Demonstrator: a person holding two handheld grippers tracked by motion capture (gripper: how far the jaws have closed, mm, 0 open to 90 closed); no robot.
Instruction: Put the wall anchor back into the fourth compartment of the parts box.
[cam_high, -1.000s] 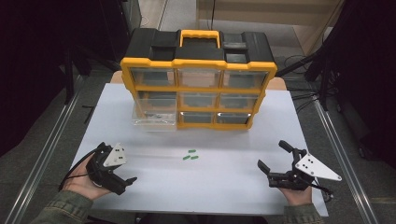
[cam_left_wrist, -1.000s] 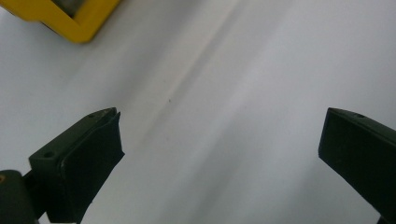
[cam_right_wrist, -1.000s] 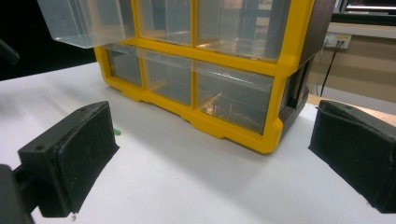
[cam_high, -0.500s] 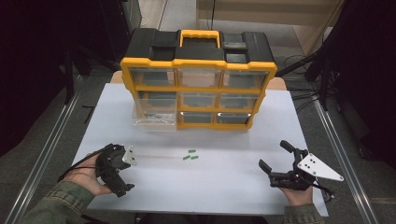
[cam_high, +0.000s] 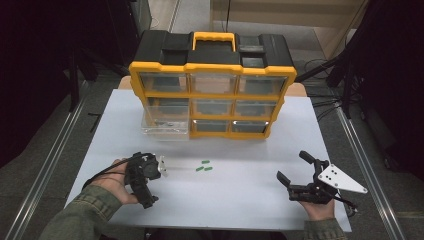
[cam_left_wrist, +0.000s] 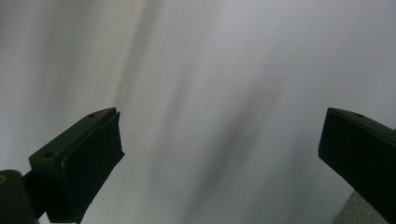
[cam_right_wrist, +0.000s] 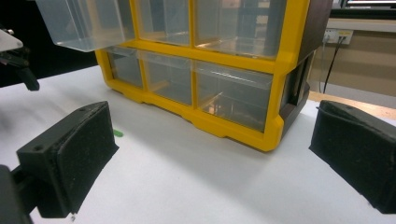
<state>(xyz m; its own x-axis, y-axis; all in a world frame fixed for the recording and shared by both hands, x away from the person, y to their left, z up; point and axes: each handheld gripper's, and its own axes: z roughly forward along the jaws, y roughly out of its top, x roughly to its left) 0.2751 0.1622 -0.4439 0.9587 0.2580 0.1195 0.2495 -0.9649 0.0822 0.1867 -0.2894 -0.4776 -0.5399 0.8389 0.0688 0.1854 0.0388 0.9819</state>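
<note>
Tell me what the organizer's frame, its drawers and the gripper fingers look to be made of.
Frame: likely molded plastic, yellow with a slight sheen and rounded edges. Drawers: clear, glossy plastic; you see through them. Right gripper's fingers: matte black pads with a grainy face, perhaps rubber or foam.

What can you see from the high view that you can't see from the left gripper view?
High view: the yellow and black drawer box, a clear drawer pulled out on its left side, little green pieces lying in front of it, and the right gripper with its jaws open.
Left gripper view: a close look at the left gripper, its two black jaws wide apart with nothing between them, and soft dark shadows.
Both: the white table top.
</note>
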